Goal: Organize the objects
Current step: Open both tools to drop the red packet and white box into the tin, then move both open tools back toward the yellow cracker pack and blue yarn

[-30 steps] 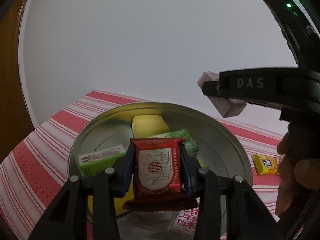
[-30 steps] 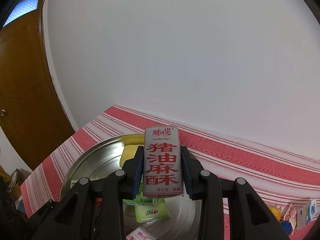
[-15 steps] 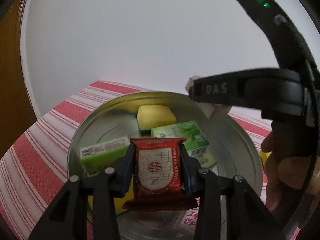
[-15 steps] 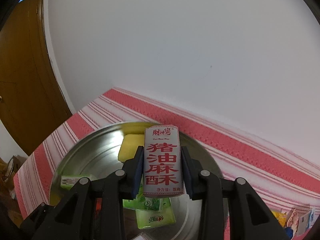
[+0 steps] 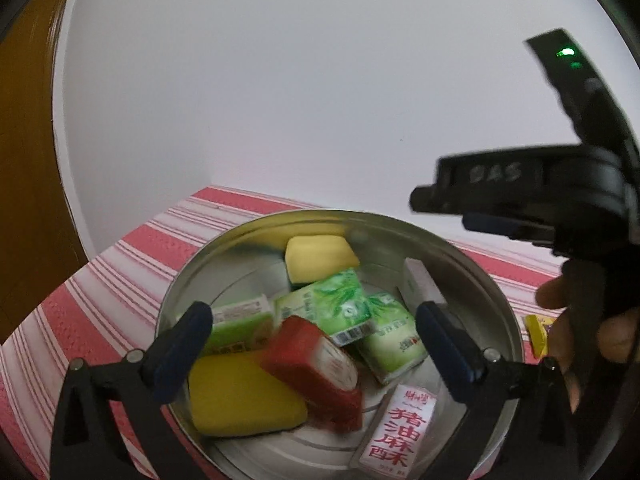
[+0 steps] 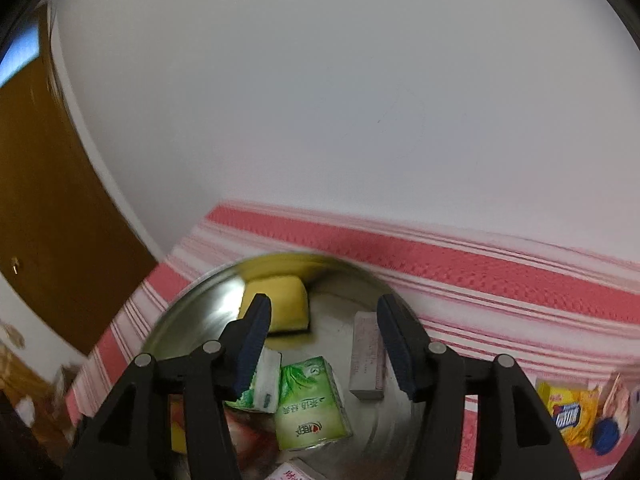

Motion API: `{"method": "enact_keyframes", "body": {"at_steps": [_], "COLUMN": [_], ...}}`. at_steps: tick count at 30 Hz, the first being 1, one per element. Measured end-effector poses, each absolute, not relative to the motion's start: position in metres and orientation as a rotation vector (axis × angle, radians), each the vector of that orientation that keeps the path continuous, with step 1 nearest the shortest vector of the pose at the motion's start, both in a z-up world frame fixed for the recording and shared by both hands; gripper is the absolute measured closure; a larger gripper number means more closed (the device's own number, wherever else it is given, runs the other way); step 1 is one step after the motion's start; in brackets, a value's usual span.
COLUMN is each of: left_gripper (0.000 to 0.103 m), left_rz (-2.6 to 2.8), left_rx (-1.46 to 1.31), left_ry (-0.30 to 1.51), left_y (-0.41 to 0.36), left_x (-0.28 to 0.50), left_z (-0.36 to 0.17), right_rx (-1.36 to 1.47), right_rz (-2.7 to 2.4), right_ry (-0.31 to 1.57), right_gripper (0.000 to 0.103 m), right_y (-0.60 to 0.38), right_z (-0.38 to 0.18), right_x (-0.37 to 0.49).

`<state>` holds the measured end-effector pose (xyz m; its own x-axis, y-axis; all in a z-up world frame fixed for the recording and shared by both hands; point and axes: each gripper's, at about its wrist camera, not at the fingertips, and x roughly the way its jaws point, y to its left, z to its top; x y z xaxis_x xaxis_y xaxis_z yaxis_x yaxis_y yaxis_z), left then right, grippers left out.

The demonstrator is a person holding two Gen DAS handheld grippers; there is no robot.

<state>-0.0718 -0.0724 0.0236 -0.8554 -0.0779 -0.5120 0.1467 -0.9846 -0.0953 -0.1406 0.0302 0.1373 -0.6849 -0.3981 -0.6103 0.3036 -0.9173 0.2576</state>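
Two drops at once, both over the metal bowl on the striped cloth. Bowl already crowded: yellow blocks, green cartons, a white-and-red packet, so anything new may slide or ride up on the pile and tip toward the rim. My left gripper is spreading its jaws, nothing pinched; the red snack pack sits blurred and tilted on the big yellow block, clear of both pads, looks mid-tumble. Risk: it rolls off onto the cartons or I clip it pulling back. My right gripper is also opening, pads bare; the grey box lies just inside the right pad against the bowl wall, may catch on withdrawal. Smaller worry: both tools close over one bowl, could knock together. Loose snacks on the cloth still unsorted.
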Motion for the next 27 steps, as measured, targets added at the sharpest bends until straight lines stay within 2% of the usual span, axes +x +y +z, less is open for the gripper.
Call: {"method": "enact_keyframes", "body": {"at_steps": [8, 12, 15, 16, 17, 19, 22, 27], "left_gripper": [0.000, 0.000, 0.000, 0.000, 0.000, 0.000, 0.000, 0.000], "left_rz": [-2.935, -2.943, -2.942, -2.944, -2.948, -2.949, -2.947, -2.948], "left_rx": [0.693, 0.652, 0.574, 0.555, 0.534, 0.500, 0.449, 0.439], "left_ry": [0.298, 0.297, 0.252, 0.237, 0.216, 0.183, 0.128, 0.063], "left_y": [-0.078, -0.076, -0.070, -0.068, -0.065, -0.060, -0.053, -0.044], "left_x": [-0.065, -0.062, -0.055, -0.054, -0.052, -0.049, -0.045, -0.045], "left_z": [0.029, 0.030, 0.033, 0.034, 0.034, 0.035, 0.036, 0.035], "right_rx": [0.702, 0.538, 0.333, 0.272, 0.215, 0.164, 0.122, 0.177], "right_rz": [-2.757, -2.909, -3.075, -3.122, -3.170, -3.218, -3.241, -3.237], "right_ry": [-0.325, -0.256, -0.122, -0.076, -0.019, 0.030, 0.047, -0.032], "right_gripper": [0.045, 0.045, 0.045, 0.043, 0.035, 0.029, 0.029, 0.029], "right_y": [0.078, 0.095, 0.104, 0.105, 0.108, 0.113, 0.120, 0.130], "right_z": [0.146, 0.145, 0.141, 0.139, 0.136, 0.132, 0.129, 0.124], "right_x": [-0.083, -0.050, -0.017, -0.008, 0.002, 0.013, 0.022, 0.020]}}
